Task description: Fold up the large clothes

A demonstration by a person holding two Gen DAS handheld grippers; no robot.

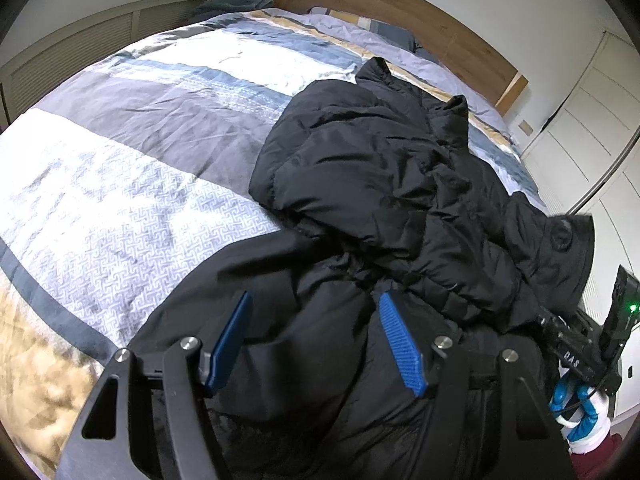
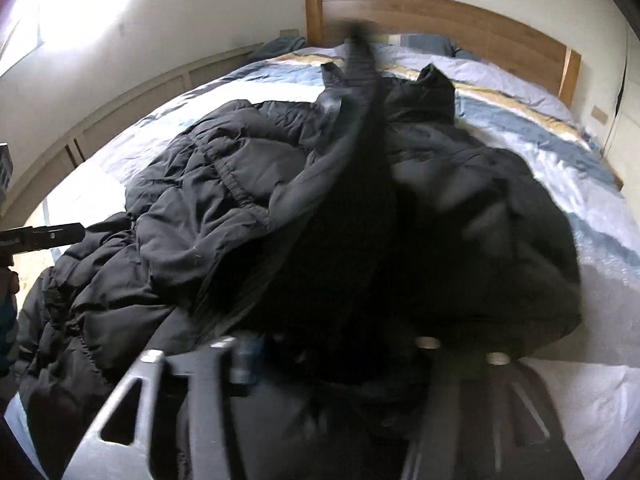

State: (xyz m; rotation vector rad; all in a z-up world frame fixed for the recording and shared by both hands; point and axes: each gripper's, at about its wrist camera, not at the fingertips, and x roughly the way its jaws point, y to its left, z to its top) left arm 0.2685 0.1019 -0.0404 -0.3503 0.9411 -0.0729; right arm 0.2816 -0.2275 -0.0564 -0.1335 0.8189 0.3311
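Observation:
A black puffer jacket (image 1: 384,184) lies crumpled on the bed, with its collar toward the headboard. My left gripper (image 1: 315,298) hovers over the jacket's near part, its blue pads (image 1: 400,344) spread apart and pressing on nothing. In the right wrist view the same jacket (image 2: 224,200) fills the middle, and a blurred dark strip of it (image 2: 360,92) runs up the picture. Black fabric covers the fingers of my right gripper (image 2: 336,348), so how its jaws stand is hidden. The right gripper's body (image 1: 580,344) and a gloved hand (image 1: 576,404) show at the left wrist view's right edge.
The bed has a striped blue, grey and white duvet (image 1: 152,128) and a wooden headboard (image 1: 400,12). White wardrobe doors (image 1: 592,128) stand to the right, and a low slatted panel (image 1: 80,52) runs along the left wall. Pillows (image 2: 428,42) lie at the head.

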